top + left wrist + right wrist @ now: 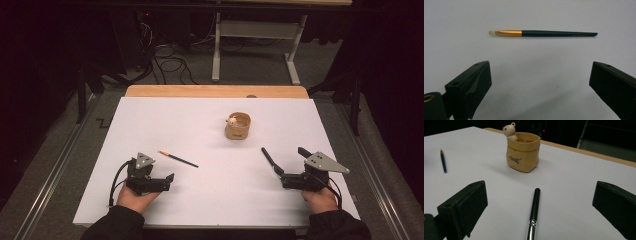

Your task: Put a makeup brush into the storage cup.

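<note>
Brush [543, 33] lying just ahead of wide-open left hand-held gripper [540, 85], untouched

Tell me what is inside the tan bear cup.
The tan bear cup shows a bare inner wall near its rim, with a small bear figure perched on the edge. The bottom is hidden by the cup's wall, so its contents cannot be told.

Black blocky two-jaw grippers, left gripper [169, 179] and right gripper [286, 152], each topped by a grey three-cornered plate dotted with small holes, trailing black cables, a brass-ringed hole beside one jaw, dark sleeves at both wrists.
</note>
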